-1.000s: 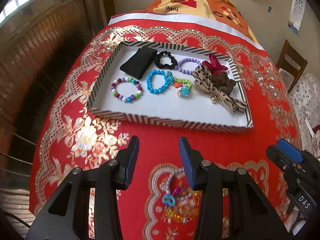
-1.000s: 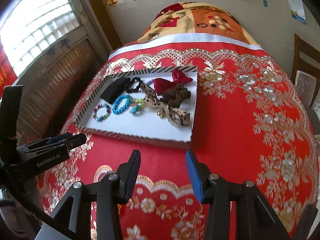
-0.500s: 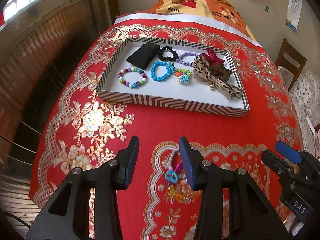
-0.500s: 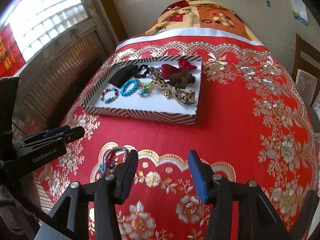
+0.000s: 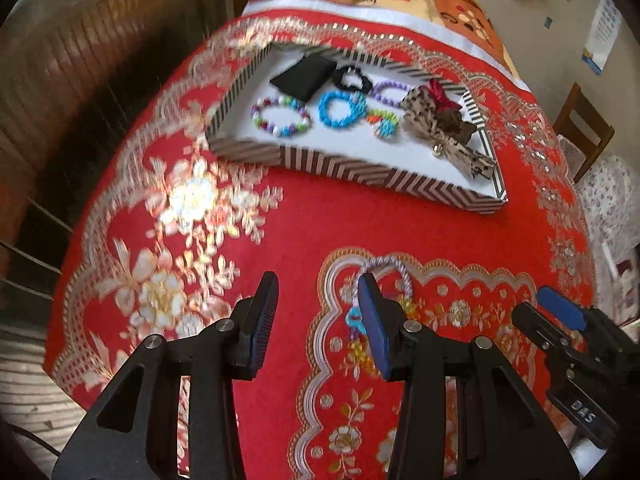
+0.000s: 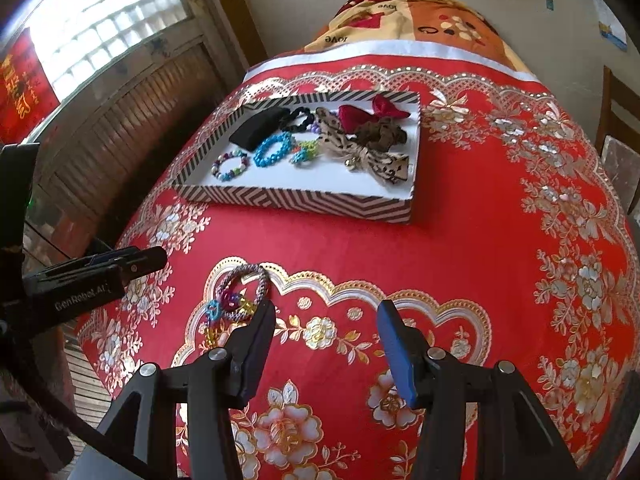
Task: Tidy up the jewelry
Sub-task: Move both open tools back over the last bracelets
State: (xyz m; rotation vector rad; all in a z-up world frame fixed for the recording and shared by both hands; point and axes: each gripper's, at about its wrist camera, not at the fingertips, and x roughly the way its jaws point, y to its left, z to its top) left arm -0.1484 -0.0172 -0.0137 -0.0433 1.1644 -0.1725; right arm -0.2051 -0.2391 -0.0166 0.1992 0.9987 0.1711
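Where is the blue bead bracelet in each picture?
Left wrist view: the blue bead bracelet lies in the striped tray, upper middle, right of the multicoloured bracelet.
Right wrist view: blue bead bracelet, upper left of centre, inside the tray.
Shared landmark: the black pouch just behind it.

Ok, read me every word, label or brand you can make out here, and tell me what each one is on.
"GenRobot.AI": on the left gripper body.
"DAS": on the right gripper body.
"love": upside down on the orange patterned blanket.
Red banner by the window: gold characters, unreadable.
Wall posters: too small to read.
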